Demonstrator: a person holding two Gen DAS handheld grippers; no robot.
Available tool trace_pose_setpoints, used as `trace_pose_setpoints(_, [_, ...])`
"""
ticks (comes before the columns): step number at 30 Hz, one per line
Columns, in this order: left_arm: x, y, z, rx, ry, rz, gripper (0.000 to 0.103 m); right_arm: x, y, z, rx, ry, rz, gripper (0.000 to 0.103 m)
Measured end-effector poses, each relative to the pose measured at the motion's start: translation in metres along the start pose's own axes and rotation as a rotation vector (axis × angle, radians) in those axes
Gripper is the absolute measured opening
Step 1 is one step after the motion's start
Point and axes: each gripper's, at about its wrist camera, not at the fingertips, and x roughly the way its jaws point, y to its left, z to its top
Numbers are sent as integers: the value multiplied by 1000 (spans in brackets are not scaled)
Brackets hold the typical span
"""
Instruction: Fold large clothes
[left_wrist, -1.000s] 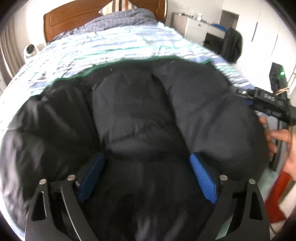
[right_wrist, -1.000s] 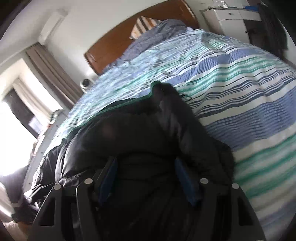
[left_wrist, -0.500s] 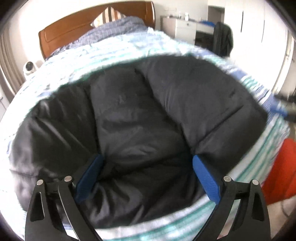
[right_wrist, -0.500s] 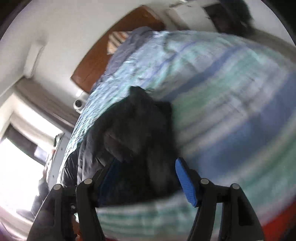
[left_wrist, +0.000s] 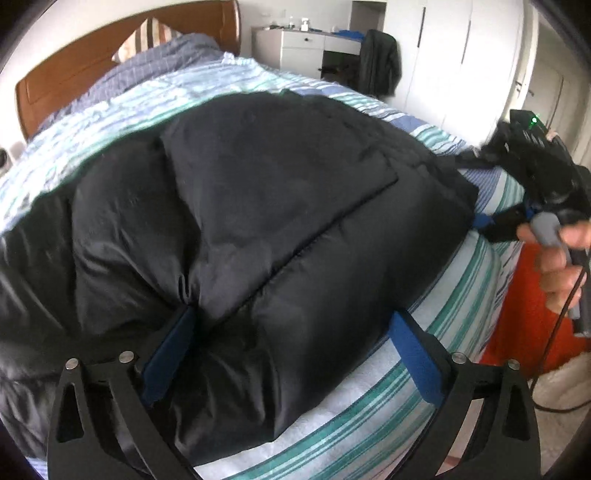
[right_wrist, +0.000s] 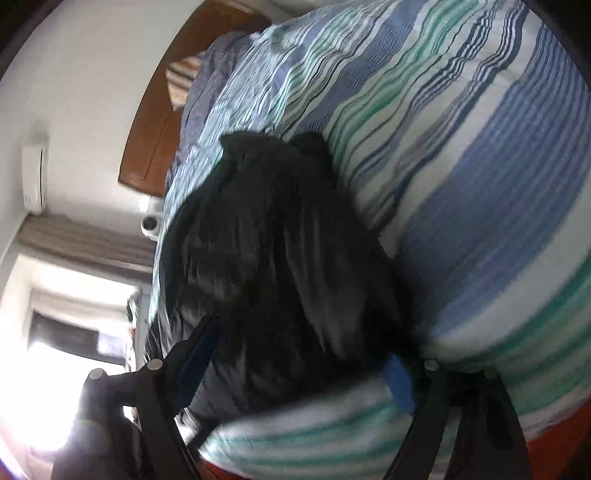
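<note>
A large black puffer jacket (left_wrist: 258, 206) lies bunched on the striped bed cover (left_wrist: 461, 295), near the bed's foot edge. My left gripper (left_wrist: 291, 332) is open, its blue pads either side of the jacket's near fold, just above it. My right gripper (left_wrist: 491, 221) shows in the left wrist view at the jacket's right corner, held by a hand. In the right wrist view the jacket (right_wrist: 280, 258) fills the middle, and the right gripper (right_wrist: 303, 354) stands open with its blue pads wide apart around the jacket's edge. The view is rolled sideways.
A wooden headboard (left_wrist: 74, 70) and pillows (left_wrist: 147, 40) are at the far end of the bed. A white desk (left_wrist: 303, 44) with a dark garment on a chair (left_wrist: 380, 66) stands behind. An orange object (left_wrist: 524, 314) sits beside the bed on the right.
Both grippers have pulled back from the jacket toward the bed's foot edge. The right gripper has rolled sideways and dropped to the jacket's right corner. The jacket now lies flatter.
</note>
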Motion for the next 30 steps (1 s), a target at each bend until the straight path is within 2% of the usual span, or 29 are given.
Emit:
trace_pose_setpoints(1, [2,1,-2,6,4,2,102,2,0,2,8,-20,12,78])
trace_pose_setpoints(2, [5,2,-1,15,7,8,102,4,3,3,8,-53,23,46])
trace_pose_setpoints(3, [5,1,-1,29,10,19,102,3,9,3,-5,-81,25,30])
trace_pose_setpoints(5, [3,-1,1,40,22,19,102,-5,32,-1,-99,-124,37,23])
trace_pose_setpoints(10, [-44,48,26,-160,26,-151,97,-42,115,-25,-482,-200,63,22])
trace_pose_setpoints(13, [-97,85,65,-200,-47,-133,97,-50,156,-48,-670,-224,52,22])
trace_pose_setpoints(15, [-130,100,103,-176,-68,-147,97,-49,184,-68,-794,-242,44,22])
trace_pose_setpoints(18, [-159,98,153,-98,-55,-212,98,-49,214,-94,-935,-259,32,22])
trace_pose_setpoints(22, [-167,68,215,30,56,-304,98,-41,252,-133,-1143,-273,21,22])
trace_pose_setpoints(25, [-160,32,238,146,145,-271,98,-29,272,-162,-1284,-266,5,22])
trace_pose_setpoints(27, [-152,10,239,228,199,-239,98,-21,280,-177,-1354,-259,5,22])
trace_pose_setpoints(28, [-143,-6,237,304,247,-176,98,-15,285,-188,-1408,-260,-1,22])
trace_pose_setpoints(30, [-134,-10,224,397,301,-52,98,-10,291,-204,-1469,-255,0,22])
